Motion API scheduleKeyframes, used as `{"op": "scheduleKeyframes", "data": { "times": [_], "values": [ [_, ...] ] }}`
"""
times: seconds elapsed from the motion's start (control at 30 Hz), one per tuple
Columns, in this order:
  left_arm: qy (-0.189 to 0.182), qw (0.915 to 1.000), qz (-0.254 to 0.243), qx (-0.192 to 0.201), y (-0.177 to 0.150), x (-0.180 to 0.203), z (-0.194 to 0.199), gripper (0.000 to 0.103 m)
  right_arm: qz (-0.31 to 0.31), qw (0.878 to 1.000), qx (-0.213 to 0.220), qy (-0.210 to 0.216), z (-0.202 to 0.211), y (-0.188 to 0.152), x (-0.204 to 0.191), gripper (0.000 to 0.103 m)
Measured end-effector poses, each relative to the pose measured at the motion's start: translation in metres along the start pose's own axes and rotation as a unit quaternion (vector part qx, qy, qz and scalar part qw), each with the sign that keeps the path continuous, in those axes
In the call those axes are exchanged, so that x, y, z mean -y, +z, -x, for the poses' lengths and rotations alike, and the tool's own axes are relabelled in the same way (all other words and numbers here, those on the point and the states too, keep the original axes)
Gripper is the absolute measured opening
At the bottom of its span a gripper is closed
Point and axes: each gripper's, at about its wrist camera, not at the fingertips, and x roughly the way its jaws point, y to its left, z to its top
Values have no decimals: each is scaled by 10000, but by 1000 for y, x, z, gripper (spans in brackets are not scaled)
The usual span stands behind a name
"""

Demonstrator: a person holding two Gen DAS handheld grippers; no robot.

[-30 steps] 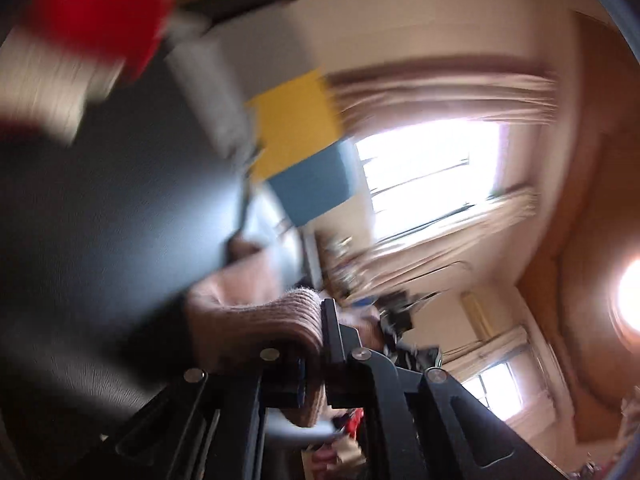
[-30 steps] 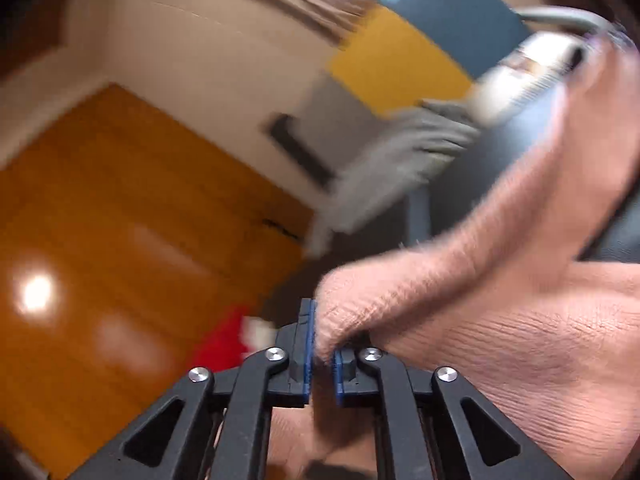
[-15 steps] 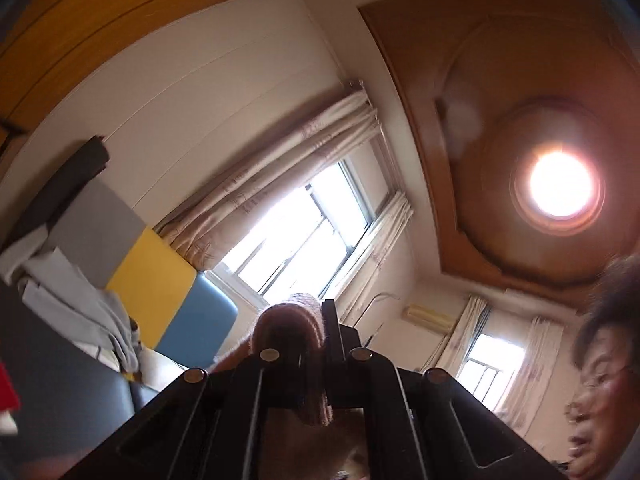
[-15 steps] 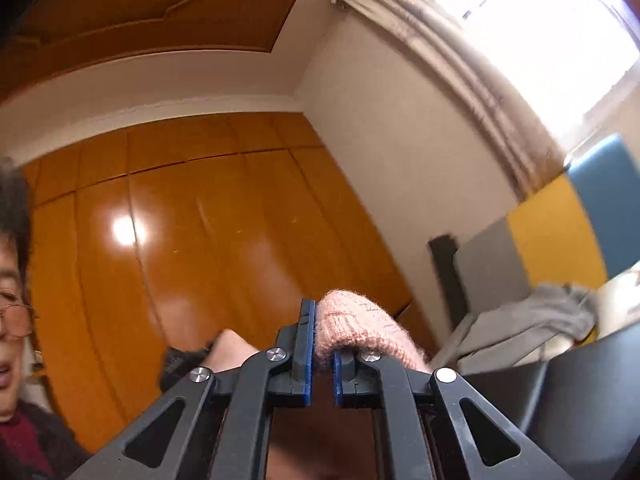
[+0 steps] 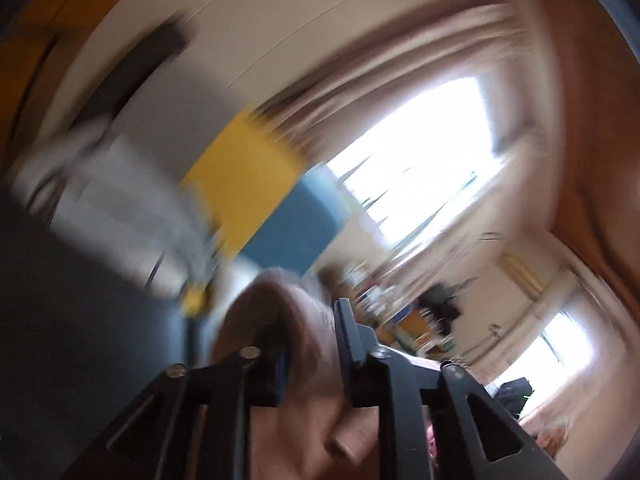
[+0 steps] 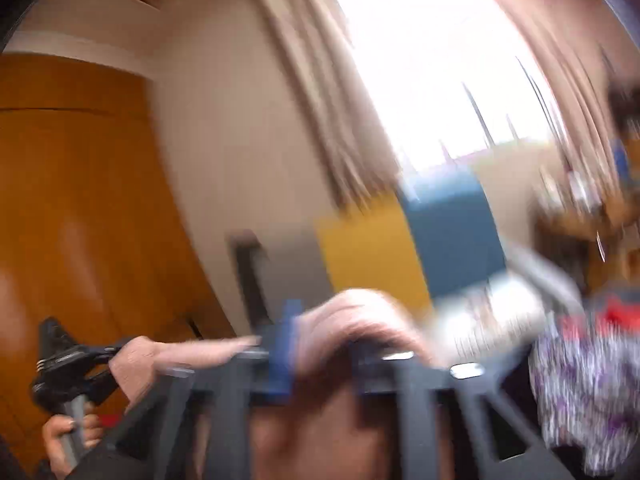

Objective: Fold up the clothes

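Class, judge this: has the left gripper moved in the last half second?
Yes. The left gripper has tilted downward: the window sits higher, and the ceiling light has left its view.

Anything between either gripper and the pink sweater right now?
No. The left gripper and right gripper each already pinch the pink sweater directly, with nothing visible between; frames are motion-blurred, so finer detail is unclear.
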Motion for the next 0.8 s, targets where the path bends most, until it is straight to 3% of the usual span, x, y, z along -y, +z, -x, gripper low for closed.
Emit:
{"op": "scheduleKeyframes", "data": {
  "times": [0.03, 0.1, 0.27, 0.37, 0.43, 0.47, 0.57, 0.7, 0.8],
  "values": [
    [120, 9995, 179, -238, -7, -15, -10, 20, -346, 9987, -369, -30, -17, -13, 21, 75],
    [356, 9954, 532, -708, -23, -46, -29, 23, -810, 9934, -808, -109, -28, -47, 55, 75],
    [668, 9812, 1070, -1463, -105, -105, 7, 25, -1449, 9774, -1523, -233, -14, -150, 110, 77],
    [731, 9768, 953, -1770, -157, -102, 32, 27, -1483, 9703, -1882, -320, -28, -195, 121, 83],
    [765, 9738, 599, -2054, -191, -88, 41, 34, -1143, 9690, -2097, -631, -38, -214, 121, 89],
    [798, 9727, 398, -2144, -204, -79, 43, 46, -804, 9696, -2153, -845, -41, -224, 119, 89],
    [958, 9665, -219, -2372, -239, -53, 43, 65, 487, 9659, -2094, -1443, -52, -251, 106, 103],
    [1317, 9511, -1069, -2581, -270, -22, 26, 69, 1406, 9394, -2420, -1981, -66, -266, 87, 103],
    [1877, 9275, -1612, -2804, -287, -10, 1, 69, 1294, 9471, -2283, -1847, -57, -265, 90, 103]
  ]
}}
